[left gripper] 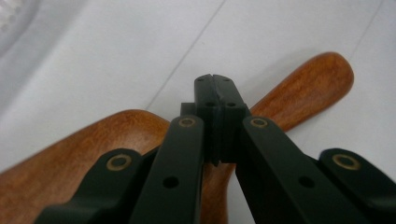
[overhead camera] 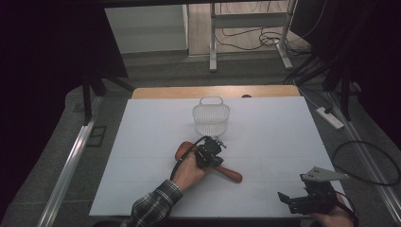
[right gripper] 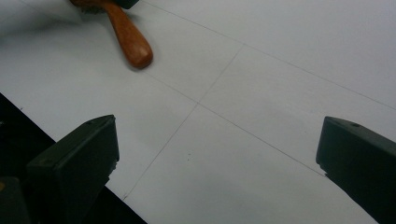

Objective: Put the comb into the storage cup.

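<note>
1. Wooden spoon (overhead camera: 226, 172) is the thing being worked on and the longest loose object on the white table (overhead camera: 142, 142). It lies flat a little left of the table's middle, its broad bowl end toward the left and its rounded handle tip pointing right and near.

2. White mesh basket (overhead camera: 211, 117) stands upright just beyond the spoon, on the far side, apart from it. Sitting that close, it is probably where the spoon is meant to go.

3. Left gripper (overhead camera: 211, 150) sits over the spoon's neck, where bowl meets handle, the person's hand (overhead camera: 189, 172) behind it. In the left gripper view its jaws are pressed together with no gap. Bowl (left gripper: 93, 144) and handle (left gripper: 308, 88) spread out to either side beneath them. Whether the wood is pinched between the tips or merely lies under them I cannot tell; the tips hide the contact. Gripping at the neck would make sense, as the thin part fits the jaws and balances the load.

4. Right gripper (overhead camera: 302, 201) rests at the near right corner, well apart from the spoon. Its jaws stand wide and hold nothing; in the right gripper view the handle tip (right gripper: 133, 46) lies far off. It looks parked to stay out of the way.
</note>
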Motion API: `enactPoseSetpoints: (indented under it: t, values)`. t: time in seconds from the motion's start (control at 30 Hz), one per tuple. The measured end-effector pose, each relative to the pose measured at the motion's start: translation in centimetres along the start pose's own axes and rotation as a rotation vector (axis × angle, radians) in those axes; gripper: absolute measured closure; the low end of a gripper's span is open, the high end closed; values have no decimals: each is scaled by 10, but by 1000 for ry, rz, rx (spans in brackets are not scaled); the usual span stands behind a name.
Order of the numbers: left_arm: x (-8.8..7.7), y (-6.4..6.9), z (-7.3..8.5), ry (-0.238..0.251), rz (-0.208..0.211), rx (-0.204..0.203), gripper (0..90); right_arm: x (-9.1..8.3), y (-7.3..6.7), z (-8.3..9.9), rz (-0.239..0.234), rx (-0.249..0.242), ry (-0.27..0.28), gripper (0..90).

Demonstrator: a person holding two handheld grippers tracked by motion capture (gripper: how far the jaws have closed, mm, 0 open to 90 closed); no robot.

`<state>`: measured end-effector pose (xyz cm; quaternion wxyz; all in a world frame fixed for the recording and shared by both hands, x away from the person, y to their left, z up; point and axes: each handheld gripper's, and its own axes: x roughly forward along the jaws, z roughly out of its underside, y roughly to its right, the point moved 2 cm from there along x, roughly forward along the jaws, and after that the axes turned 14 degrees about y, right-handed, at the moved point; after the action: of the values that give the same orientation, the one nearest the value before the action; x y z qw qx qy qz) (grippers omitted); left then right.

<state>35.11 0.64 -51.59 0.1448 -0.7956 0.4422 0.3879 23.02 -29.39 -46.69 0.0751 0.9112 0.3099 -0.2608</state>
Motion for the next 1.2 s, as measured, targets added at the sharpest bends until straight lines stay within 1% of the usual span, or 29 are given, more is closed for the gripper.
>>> enactPoseSetpoints:
  t: [0.07,0.17,0.23,0.6,0.7,0.77,0.8,0.87,1.07,1.1,1.2]
  values:
    - [-2,3,2,2,11,-4,891,0,0,0,0,0,0,0]
    - [-3,4,4,2,16,-7,891,0,0,0,0,0,0,0]
    - [-5,8,8,7,25,-10,891,0,-1,0,0,0,0,0]
    - [-9,20,18,3,42,-11,891,0,-1,0,-2,-6,1,0]
    - [-11,22,23,3,47,-16,891,0,-1,0,-3,-6,3,0]
    - [-13,25,28,10,56,-36,891,0,-1,0,-4,-6,2,0]
    - [-13,25,28,10,56,-36,891,0,-1,0,-5,-8,2,0]
    - [-15,27,33,2,53,-33,891,0,-1,0,-6,-9,2,0]
    - [-22,29,45,-14,44,-47,891,0,-1,0,-11,-13,-1,0]
    - [-22,29,45,-14,44,-47,891,0,-1,0,-11,-13,-1,0]
    - [-30,26,54,-24,43,-74,891,0,-1,0,-12,-14,-3,0]
